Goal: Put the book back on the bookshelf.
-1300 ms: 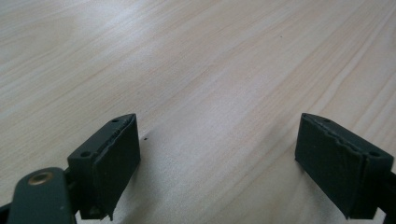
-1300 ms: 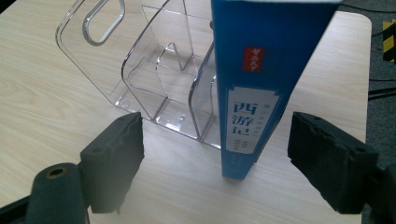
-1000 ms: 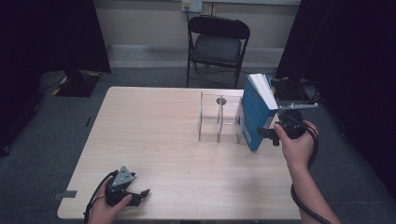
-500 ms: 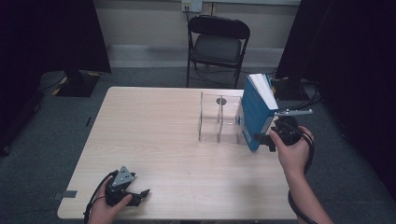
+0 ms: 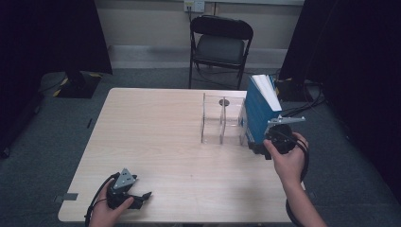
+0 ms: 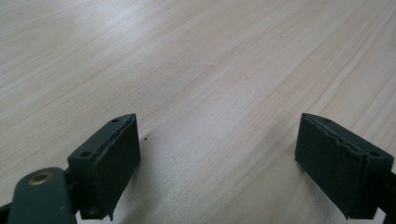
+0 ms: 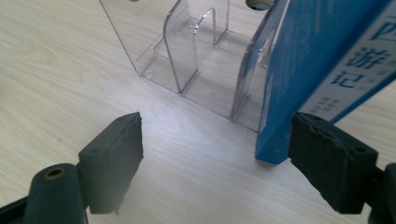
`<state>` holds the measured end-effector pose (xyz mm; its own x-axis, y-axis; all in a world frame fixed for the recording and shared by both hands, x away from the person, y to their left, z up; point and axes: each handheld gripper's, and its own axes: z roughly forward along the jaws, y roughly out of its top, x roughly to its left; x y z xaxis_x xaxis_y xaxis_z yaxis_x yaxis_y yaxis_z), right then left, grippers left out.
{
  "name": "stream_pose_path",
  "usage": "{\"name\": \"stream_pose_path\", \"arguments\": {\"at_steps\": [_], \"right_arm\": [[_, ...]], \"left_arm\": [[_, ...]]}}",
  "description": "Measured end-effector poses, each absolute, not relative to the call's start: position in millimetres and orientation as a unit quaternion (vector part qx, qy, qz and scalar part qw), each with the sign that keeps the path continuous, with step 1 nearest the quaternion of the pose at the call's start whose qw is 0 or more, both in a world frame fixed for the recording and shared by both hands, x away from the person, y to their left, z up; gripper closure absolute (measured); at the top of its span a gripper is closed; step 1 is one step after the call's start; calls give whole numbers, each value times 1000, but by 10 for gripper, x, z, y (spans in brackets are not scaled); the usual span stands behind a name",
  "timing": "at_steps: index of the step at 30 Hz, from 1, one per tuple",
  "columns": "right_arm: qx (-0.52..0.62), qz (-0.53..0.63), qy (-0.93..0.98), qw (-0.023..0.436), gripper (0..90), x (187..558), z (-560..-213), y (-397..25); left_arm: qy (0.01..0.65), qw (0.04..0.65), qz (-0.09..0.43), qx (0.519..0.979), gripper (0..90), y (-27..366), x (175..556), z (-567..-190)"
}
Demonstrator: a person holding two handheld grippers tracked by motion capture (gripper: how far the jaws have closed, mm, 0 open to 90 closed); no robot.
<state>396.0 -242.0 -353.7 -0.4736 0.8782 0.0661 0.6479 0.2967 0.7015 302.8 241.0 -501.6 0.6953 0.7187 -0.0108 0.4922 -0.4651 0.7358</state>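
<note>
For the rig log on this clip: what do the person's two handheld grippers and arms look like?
Both grippers, left gripper and right gripper, are black, each topped by a grey three-cornered plate and trailing a black cable. Up close, the jaws carry dark, blocky pads with rough edges and small holes, and a brass-coloured rivet sits at the base. The forearms are bare, with no sleeves in sight.

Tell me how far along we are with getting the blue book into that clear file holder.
Done: the blue book stands upright at the clear holder's right end; whether inside its last slot is unclear. In hand: the right gripper is open, one jaw at the book's lower corner. Left: perhaps seating it; the left gripper rests open at the table's near edge.
</note>
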Motion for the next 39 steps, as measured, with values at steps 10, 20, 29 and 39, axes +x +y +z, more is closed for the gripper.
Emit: {"name": "stream_pose_path", "arguments": {"at_steps": [10, 20, 29, 39], "right_arm": [[468, 340, 800, 158, 174, 3908, -3637, -2290], [446, 348, 811, 146, 174, 3870, -3749, -2171], [429, 349, 822, 134, 174, 3843, -3860, -2084], [424, 353, 825, 121, 174, 3823, -3981, -2046]], "left_arm": [[359, 372, 153, 842, 136, 2410, 3029, -5016], [359, 372, 152, 842, 136, 2410, 3029, -5016], [359, 372, 152, 842, 136, 2410, 3028, -5016], [359, 372, 152, 842, 136, 2410, 3028, -5016]]}}
